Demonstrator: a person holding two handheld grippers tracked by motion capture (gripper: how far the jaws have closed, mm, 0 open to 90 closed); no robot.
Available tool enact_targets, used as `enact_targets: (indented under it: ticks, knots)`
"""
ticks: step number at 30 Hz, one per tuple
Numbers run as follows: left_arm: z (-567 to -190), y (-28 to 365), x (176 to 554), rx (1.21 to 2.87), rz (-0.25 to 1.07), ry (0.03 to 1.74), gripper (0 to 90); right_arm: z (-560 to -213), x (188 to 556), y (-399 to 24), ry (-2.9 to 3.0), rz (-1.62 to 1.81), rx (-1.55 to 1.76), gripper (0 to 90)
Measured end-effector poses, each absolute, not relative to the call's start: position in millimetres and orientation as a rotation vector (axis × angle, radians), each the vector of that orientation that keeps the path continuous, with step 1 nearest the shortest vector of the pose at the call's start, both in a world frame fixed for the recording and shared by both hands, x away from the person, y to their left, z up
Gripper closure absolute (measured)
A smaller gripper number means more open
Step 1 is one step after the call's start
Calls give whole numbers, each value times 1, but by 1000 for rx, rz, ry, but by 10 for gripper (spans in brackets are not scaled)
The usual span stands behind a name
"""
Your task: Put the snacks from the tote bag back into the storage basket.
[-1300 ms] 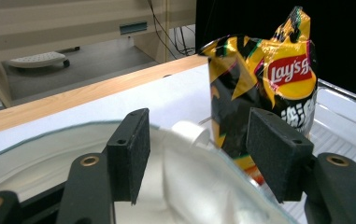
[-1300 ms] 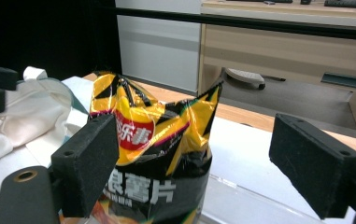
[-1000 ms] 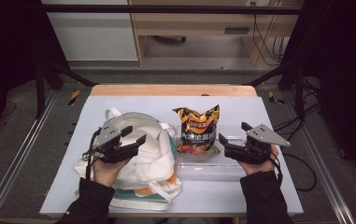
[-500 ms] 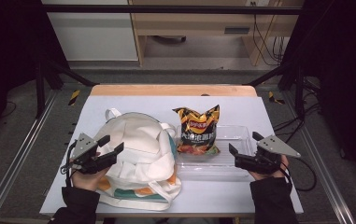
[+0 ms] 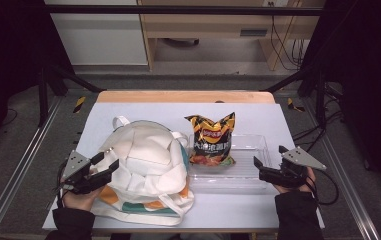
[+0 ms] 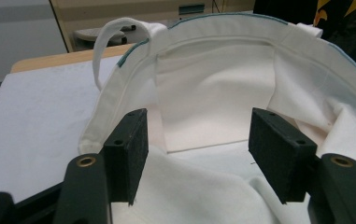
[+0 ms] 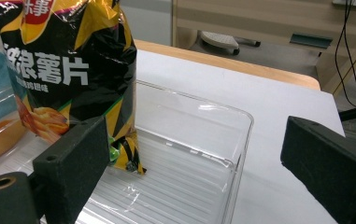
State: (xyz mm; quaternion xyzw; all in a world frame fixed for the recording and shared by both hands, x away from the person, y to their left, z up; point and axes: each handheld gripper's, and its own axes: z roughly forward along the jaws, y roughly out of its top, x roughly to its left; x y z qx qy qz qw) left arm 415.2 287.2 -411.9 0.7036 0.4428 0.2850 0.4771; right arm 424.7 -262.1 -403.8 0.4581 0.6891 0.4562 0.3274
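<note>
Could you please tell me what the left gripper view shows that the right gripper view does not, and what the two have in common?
Left gripper view: the open mouth of the white tote bag, its inner pocket, a looped handle, and the left gripper with jaws apart, nothing between them.

Right gripper view: the clear plastic tray, the chip bag standing upright inside it at its left end, and the right gripper with jaws wide open over the tray.

Both share the white table cover, the wooden table edge behind it, and the pale furniture beyond.
</note>
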Motion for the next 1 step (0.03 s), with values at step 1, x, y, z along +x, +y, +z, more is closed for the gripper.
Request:
enact_targets:
  ticks: [1]
  knots:
    - [-413, 290, 415, 1720, 697, 1081, 377, -404, 425, -262, 1806, 1195, 1202, 84]
